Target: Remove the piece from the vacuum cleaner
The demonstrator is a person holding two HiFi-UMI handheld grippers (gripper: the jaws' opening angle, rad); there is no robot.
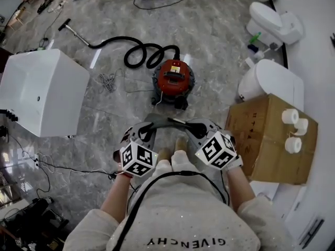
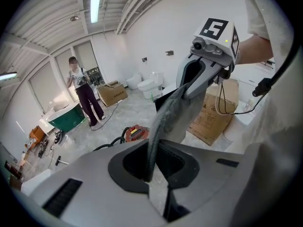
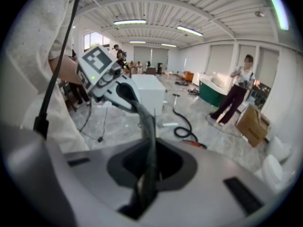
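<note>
A red canister vacuum cleaner (image 1: pixel 173 79) stands on the grey floor ahead of me, and its black hose (image 1: pixel 142 54) coils away to the left. Both grippers hang close together above the floor in front of it. A flat grey fabric-like piece (image 1: pixel 166 121) spans between them. My left gripper (image 1: pixel 148 130) is shut on one end of the grey piece (image 2: pixel 173 115). My right gripper (image 1: pixel 190 126) is shut on the other end of the piece (image 3: pixel 148 126). Each gripper view shows the other gripper, the right one (image 2: pixel 201 72) and the left one (image 3: pixel 118 90), facing its camera.
A large white box (image 1: pixel 39 90) stands at the left. A cardboard box (image 1: pixel 264 135) carrying paper rolls (image 1: pixel 290 116) sits at the right, with white toilets (image 1: pixel 272 22) behind it. Cables (image 1: pixel 107 80) lie on the floor. A person (image 2: pixel 81 91) stands far behind the vacuum.
</note>
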